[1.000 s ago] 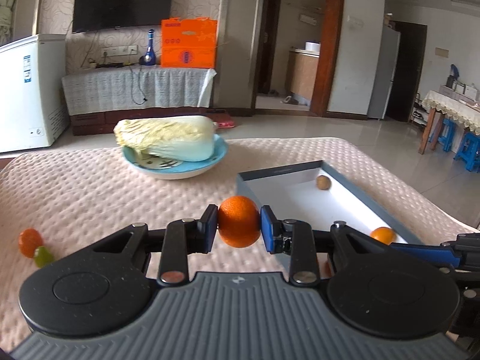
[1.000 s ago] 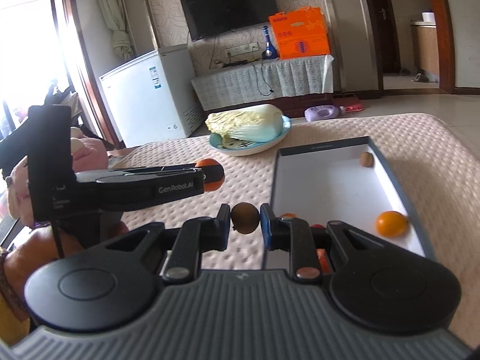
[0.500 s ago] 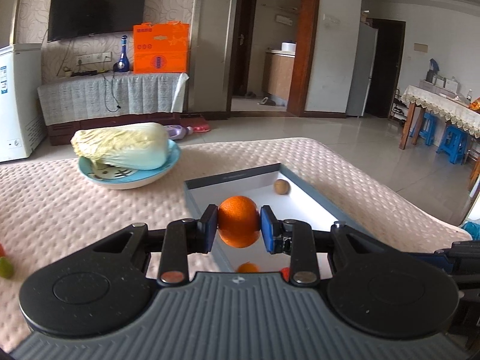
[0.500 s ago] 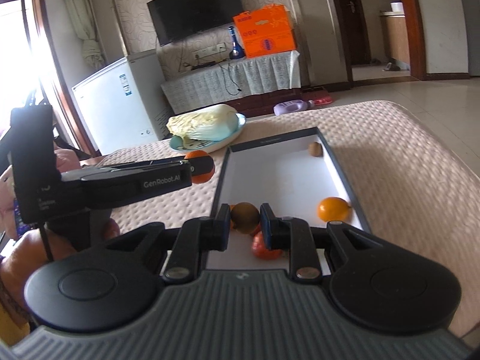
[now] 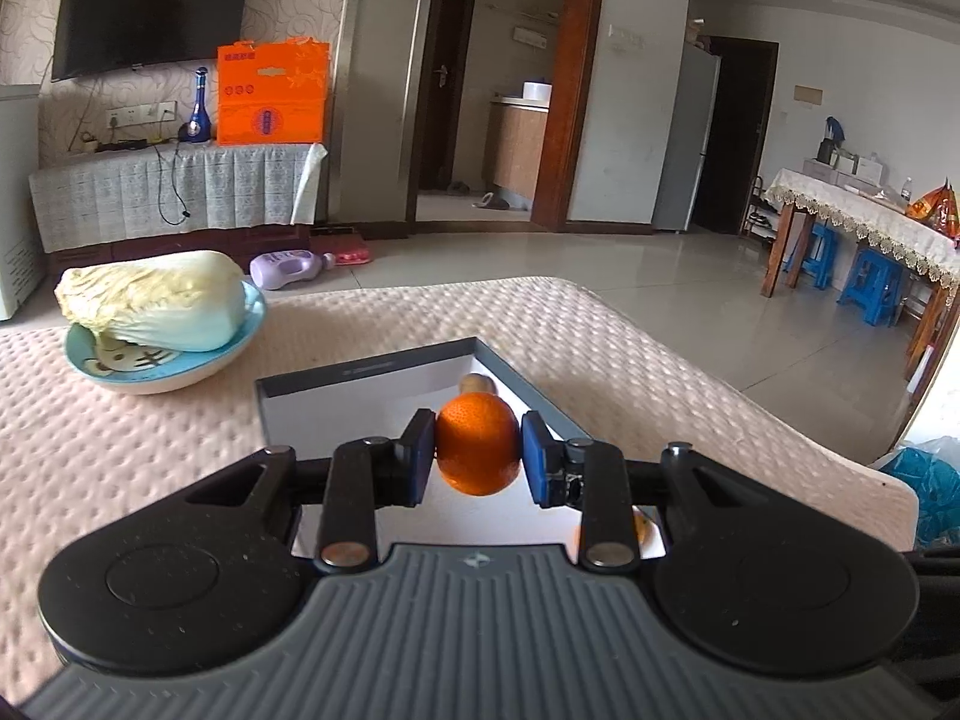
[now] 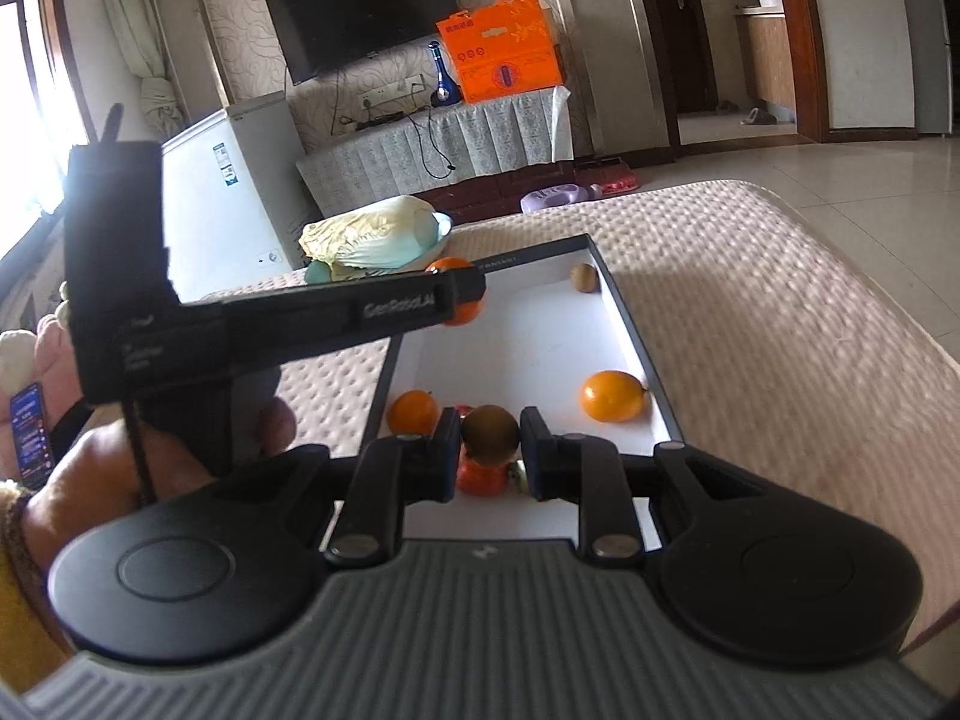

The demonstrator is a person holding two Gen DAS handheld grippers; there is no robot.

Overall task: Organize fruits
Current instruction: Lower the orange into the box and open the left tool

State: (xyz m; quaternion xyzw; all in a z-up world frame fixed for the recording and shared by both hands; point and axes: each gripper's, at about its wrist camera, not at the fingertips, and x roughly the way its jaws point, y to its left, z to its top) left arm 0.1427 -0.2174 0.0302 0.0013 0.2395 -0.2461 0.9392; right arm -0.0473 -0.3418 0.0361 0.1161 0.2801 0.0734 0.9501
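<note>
My left gripper (image 5: 478, 456) is shut on an orange (image 5: 477, 443) and holds it over the white tray (image 5: 336, 414) with a dark rim. It also shows in the right wrist view (image 6: 459, 299), above the tray's left side. My right gripper (image 6: 491, 447) is shut on a small brown fruit (image 6: 489, 434) above the tray's (image 6: 624, 324) near end. In the tray lie two oranges (image 6: 613, 396) (image 6: 411, 411), a red fruit (image 6: 480, 474) under my right gripper and a small brown fruit (image 6: 583, 278) at the far corner.
A blue plate (image 5: 168, 369) with a napa cabbage (image 5: 156, 300) stands on the pink quilted tabletop (image 5: 120, 456), left of the tray's far end. The table's right edge (image 5: 780, 420) drops to the floor.
Both grippers have moved right, over the tray, each still holding its fruit. The loose fruits at the table's left have left the left wrist view.
</note>
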